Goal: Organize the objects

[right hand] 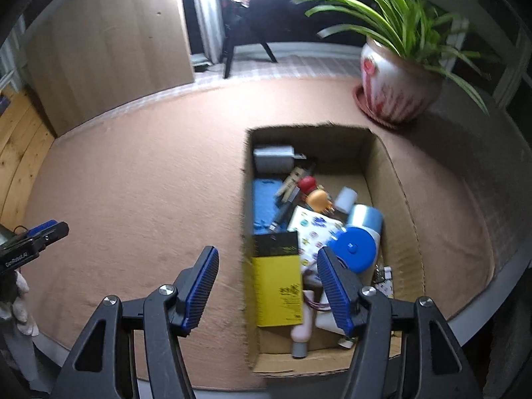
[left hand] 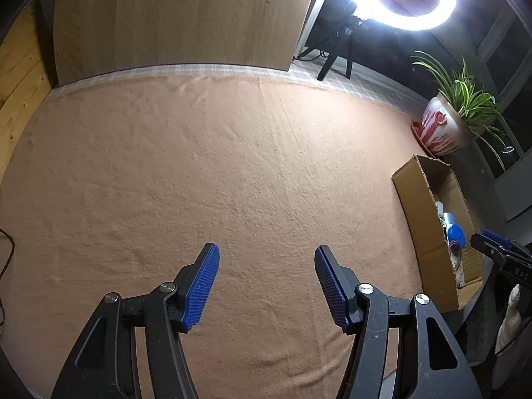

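Box [right hand: 395, 179] contents plain from right wrist, perhaps blurred.

Open cardboard box [right hand: 395, 199] on peach cloth, crammed with assorted small items.

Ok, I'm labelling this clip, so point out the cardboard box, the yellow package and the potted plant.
cardboard box [right hand: 395, 199]: right wrist view, on its right inner wall.
yellow package [right hand: 277, 292]: right wrist view, middle of its yellow face, inside the box.
potted plant [right hand: 395, 89]: right wrist view, on the red-and-white pot.
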Demonstrator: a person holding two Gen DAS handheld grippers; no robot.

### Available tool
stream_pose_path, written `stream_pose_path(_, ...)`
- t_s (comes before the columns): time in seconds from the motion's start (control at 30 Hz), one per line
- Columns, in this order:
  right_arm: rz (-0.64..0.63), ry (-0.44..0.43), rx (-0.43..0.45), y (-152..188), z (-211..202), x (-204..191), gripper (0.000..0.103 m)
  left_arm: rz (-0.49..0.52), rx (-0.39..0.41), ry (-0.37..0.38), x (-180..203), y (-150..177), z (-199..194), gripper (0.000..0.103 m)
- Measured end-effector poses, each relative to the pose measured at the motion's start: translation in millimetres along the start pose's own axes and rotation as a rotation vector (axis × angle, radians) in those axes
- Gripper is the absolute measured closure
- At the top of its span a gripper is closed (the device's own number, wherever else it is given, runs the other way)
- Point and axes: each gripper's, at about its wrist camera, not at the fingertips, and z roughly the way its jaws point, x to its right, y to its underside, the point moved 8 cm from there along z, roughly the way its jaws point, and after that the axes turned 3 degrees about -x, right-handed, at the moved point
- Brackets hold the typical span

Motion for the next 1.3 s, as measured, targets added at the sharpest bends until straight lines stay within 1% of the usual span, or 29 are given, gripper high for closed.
stream_pose_path(0.1, -0.036, -0.004, 0.029, -5, -8, -19, 0.045, -0.004, 0.018, -0.009, -3, -1, -10, 0.040)
stream_pose_path(0.4, -0.123, -0.083, 0.080, -19, -25, -80, 0.045, -0.021, 0.066, -0.033, -15, -1, -42, 0.040)
stream_pose_path(0.7, -0.194, -0.143, 0.110, -28, -27, -143, 0.045, -0.039, 0.116, -0.086, -35, -1, -76, 0.040)
stream_pose_path(0.87, -0.230, -0.159, 0.124, -30, -26, -172, 0.045, -0.048, 0.153, -0.118, -45, -3, -95, 0.040)
stream_pose_path(1.13, -0.241, -0.153, 0.164, -36, -25, -191, 0.045, -0.031, 0.196, -0.181, -49, 0, -117, 0.040)
stream_pose_path(1.3, -0.236, -0.160, 0.157, -37, -20, -197, 0.045, -0.039, 0.200, -0.199, -53, 3, -121, 0.039)
